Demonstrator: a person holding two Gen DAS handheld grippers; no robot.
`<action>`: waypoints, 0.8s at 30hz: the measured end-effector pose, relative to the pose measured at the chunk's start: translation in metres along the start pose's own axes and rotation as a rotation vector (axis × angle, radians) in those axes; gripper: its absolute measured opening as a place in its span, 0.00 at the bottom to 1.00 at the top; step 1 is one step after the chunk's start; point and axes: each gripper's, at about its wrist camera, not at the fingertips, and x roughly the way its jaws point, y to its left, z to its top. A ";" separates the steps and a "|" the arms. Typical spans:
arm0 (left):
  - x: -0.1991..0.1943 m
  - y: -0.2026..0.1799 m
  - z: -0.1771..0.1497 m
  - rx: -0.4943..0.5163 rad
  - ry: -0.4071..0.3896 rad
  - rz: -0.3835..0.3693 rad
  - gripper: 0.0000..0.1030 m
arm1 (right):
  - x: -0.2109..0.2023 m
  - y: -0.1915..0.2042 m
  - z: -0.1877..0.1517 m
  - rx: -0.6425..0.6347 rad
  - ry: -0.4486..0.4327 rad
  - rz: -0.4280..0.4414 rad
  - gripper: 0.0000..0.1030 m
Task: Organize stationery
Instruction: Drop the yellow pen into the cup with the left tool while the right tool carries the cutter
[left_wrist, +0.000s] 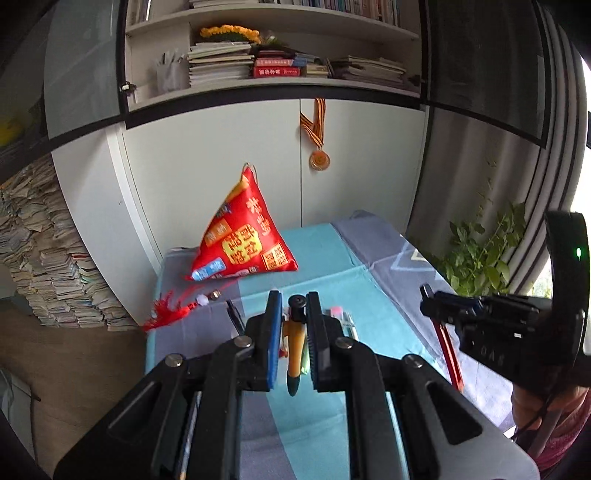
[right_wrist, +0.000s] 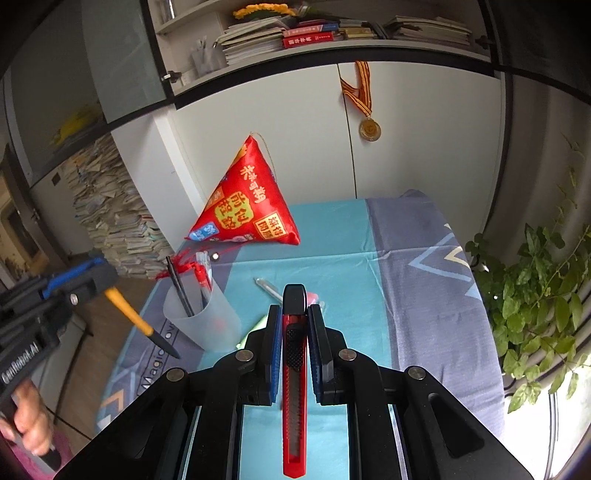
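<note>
Nearest, our right tool (right_wrist: 294, 328) pinches a red utility knife (right_wrist: 294, 369) along its length, the knife's dark tip poking out past the pads at twelve o'clock. Our left tool (left_wrist: 291, 325) is pressed onto a yellow pen (left_wrist: 294, 354), dark end hanging down toward six o'clock. Both items are lifted clear of the worktop (right_wrist: 351, 258).

Seen from the right wrist, the left tool sits at nine o'clock with the pen slanting down toward the translucent cup (right_wrist: 201, 317), which stands just beside it on the worktop and already holds a dark pen and a red one. The pen tip is not over the cup mouth yet.

Step in hand, as we judge it: carrying two pieces to the cup. Next move calls for raising the pen tip above the rim, tipping it upright, then spreading the left tool; the knife follows.

Further out, a clear pen (right_wrist: 267, 286) and a small pink piece lie loose on the cloth near twelve o'clock, not yet collected. Beyond them a red pyramid-shaped cushion (right_wrist: 247, 199) leans at the cabinet.
</note>
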 end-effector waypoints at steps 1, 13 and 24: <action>0.000 0.004 0.007 -0.004 -0.011 0.014 0.10 | 0.000 0.000 0.000 0.000 0.002 -0.001 0.14; 0.051 0.026 0.020 -0.022 0.023 0.091 0.10 | -0.005 0.005 0.000 -0.012 -0.008 -0.006 0.14; 0.098 0.028 -0.013 -0.018 0.159 0.086 0.12 | -0.002 0.009 0.002 -0.011 0.003 0.007 0.14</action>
